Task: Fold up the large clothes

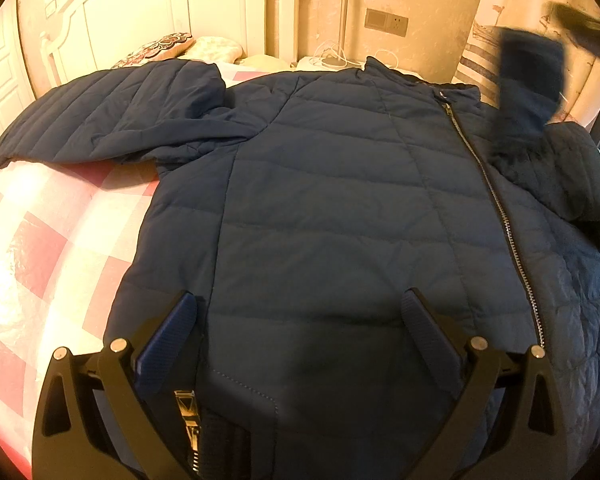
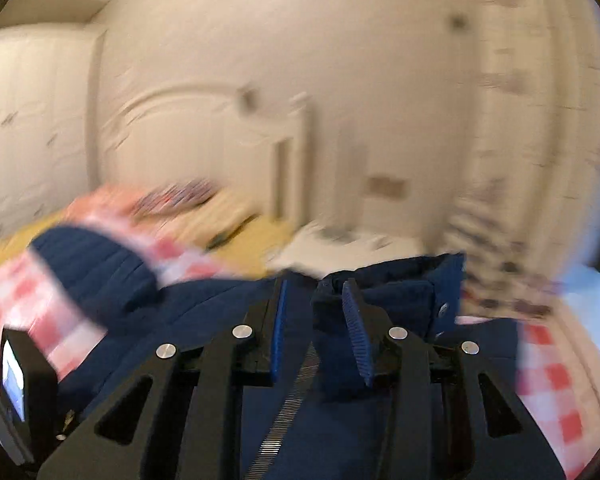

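Left wrist view: the bed [image 1: 52,248], under a pink-and-white checked cover, carries a navy quilted jacket [image 1: 320,200] spread front-up, its zip [image 1: 496,200] running toward the collar. One sleeve [image 1: 100,120] lies stretched out flat toward the pillows, probably left there for a later fold. The other sleeve [image 1: 532,84] is lifted off the bed at the right of this view, blurred, its cuff raised above the shoulder, which suits folding it in across the chest.

The left claw [image 1: 300,340] hangs over the jacket's lower front with its jaws spread wide and nothing between them; I judge it is waiting there to steady the hem.

In the right wrist view, badly smeared, the right claw [image 2: 320,336] has its jaws drawn in on a dark blue bundle that looks like the sleeve's cuff [image 2: 332,316]; the pads seem to pinch it, though the blur leaves that a little uncertain.
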Demonstrator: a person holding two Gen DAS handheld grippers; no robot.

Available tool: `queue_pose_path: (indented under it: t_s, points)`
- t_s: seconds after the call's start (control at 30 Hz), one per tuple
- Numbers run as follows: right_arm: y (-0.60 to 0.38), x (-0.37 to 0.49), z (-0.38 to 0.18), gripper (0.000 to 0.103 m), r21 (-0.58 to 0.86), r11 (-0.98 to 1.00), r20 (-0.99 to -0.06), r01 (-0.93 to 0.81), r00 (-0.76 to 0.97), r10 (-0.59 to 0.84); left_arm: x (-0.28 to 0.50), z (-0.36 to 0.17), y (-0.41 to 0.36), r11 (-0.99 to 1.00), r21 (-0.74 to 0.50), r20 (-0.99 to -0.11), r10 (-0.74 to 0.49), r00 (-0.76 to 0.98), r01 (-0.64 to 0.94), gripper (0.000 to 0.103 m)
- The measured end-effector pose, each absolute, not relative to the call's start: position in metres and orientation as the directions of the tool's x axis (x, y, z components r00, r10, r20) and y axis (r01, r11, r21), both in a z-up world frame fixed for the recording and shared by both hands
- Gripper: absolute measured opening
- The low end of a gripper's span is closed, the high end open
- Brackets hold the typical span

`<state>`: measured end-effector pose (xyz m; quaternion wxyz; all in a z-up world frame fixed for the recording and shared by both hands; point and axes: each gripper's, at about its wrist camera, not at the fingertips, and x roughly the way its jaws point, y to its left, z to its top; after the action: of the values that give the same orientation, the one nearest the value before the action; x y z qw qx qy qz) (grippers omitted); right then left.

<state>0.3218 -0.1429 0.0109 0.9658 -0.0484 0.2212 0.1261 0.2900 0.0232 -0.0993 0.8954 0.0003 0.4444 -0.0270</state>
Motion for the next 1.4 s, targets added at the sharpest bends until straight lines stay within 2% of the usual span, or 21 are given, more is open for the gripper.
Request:
queue_pose_path:
  t_s: [0.03,0.1,0.13,0.17,0.27,0.37,0.53,0.63,0.7,0.83,0.9,0.93,0.97,1.1,1.17,1.23,1.27,1.3,1.33,1.37,1.4]
  points:
    - [-0.134,0.333,0.002,0.042,-0.001,0.95,-0.492,-0.312,0.827,0.271,0.29,-0.099,0.024,0.998,-0.028,-0.795,-0.052,0.605,0.049,0.101]
    - [-0.129,0.344,-0.014,0.052,0.098,0.928,-0.55,-0.359,0.758,0.351,0.289,-0.099,0.025,0.998,-0.037,-0.793,-0.059,0.606,0.049,0.101]
    - [-0.132,0.342,-0.019,0.077,0.166,0.914,-0.553,-0.369,0.733,0.396,0.29,-0.099,0.025,0.998,-0.042,-0.793,-0.063,0.607,0.049,0.101]
    - [-0.137,0.334,-0.021,0.094,0.218,0.902,-0.539,-0.372,0.725,0.429,0.29,-0.099,0.026,0.998,-0.046,-0.792,-0.066,0.607,0.048,0.101]
    - [-0.163,0.313,-0.019,0.094,0.281,0.895,-0.496,-0.346,0.746,0.444,0.29,-0.099,0.027,0.997,-0.051,-0.791,-0.07,0.608,0.049,0.101]
    - [-0.212,0.278,-0.005,0.093,0.275,0.927,-0.432,-0.255,0.829,0.356,0.29,-0.098,0.029,0.997,-0.062,-0.788,-0.079,0.61,0.049,0.101]
    - [-0.292,0.253,-0.017,0.093,0.24,0.97,-0.473,0.034,0.877,0.086,0.295,-0.092,0.027,0.988,-0.117,-0.825,-0.151,0.545,0.096,0.101]
    - [-0.344,0.247,-0.05,0.093,0.344,0.916,-0.525,0.206,0.851,0.006,0.309,-0.067,0.015,0.957,-0.24,-0.806,-0.291,0.515,0.165,0.101]
    - [-0.369,0.243,-0.075,0.093,0.417,0.864,-0.539,0.283,0.842,-0.016,0.324,-0.051,0.005,0.948,-0.267,-0.779,-0.318,0.54,0.174,0.101]
    - [-0.384,0.243,-0.09,0.092,0.494,0.815,-0.529,0.302,0.849,0.006,0.382,-0.048,-0.01,0.944,-0.311,-0.749,-0.315,0.583,0.11,0.101]
    - [-0.379,0.246,-0.09,0.092,0.474,0.835,-0.526,0.279,0.85,0.015,0.406,-0.059,-0.013,0.943,-0.328,-0.741,-0.297,0.602,0.061,0.095]
    - [-0.377,0.246,-0.091,0.092,0.464,0.843,-0.528,0.273,0.849,0.016,0.42,-0.067,-0.012,0.929,-0.367,-0.725,-0.31,0.615,0.036,0.086]
    - [-0.374,0.248,-0.09,0.092,0.449,0.853,-0.533,0.266,0.846,0.017,0.429,-0.074,-0.011,0.913,-0.407,-0.712,-0.324,0.623,0.009,0.085]
    - [-0.377,0.25,-0.095,0.092,0.46,0.849,-0.54,0.26,0.841,0.035,0.45,-0.101,0.003,0.763,-0.636,-0.615,-0.412,0.672,-0.114,0.086]
    - [-0.377,0.251,-0.095,0.092,0.473,0.842,-0.539,0.261,0.841,0.042,0.45,-0.101,-0.003,0.765,-0.637,-0.584,-0.401,0.706,-0.092,0.096]
    - [-0.377,0.253,-0.096,0.092,0.473,0.841,-0.544,0.264,0.838,0.043,0.454,-0.098,-0.019,0.82,-0.571,-0.612,-0.389,0.689,-0.044,0.097]
    - [-0.377,0.253,-0.096,0.092,0.47,0.842,-0.547,0.266,0.836,0.04,0.456,-0.096,-0.026,0.832,-0.554,-0.619,-0.408,0.671,-0.005,0.09]
    - [-0.375,0.254,-0.096,0.093,0.464,0.844,-0.551,0.268,0.834,0.038,0.458,-0.095,-0.033,0.839,-0.542,-0.625,-0.436,0.647,0.042,0.076]
    - [-0.375,0.254,-0.095,0.093,0.461,0.846,-0.553,0.269,0.832,0.037,0.463,-0.093,-0.039,0.863,-0.5,-0.654,-0.431,0.622,0.072,0.05]
    - [-0.374,0.254,-0.095,0.093,0.459,0.847,-0.555,0.269,0.831,0.036,0.467,-0.091,-0.042,0.897,-0.436,-0.691,-0.386,0.611,0.073,0.033]
    - [-0.374,0.255,-0.095,0.093,0.458,0.847,-0.555,0.27,0.831,0.035,0.469,-0.089,-0.04,0.891,-0.445,-0.689,-0.405,0.602,0.089,0.023]
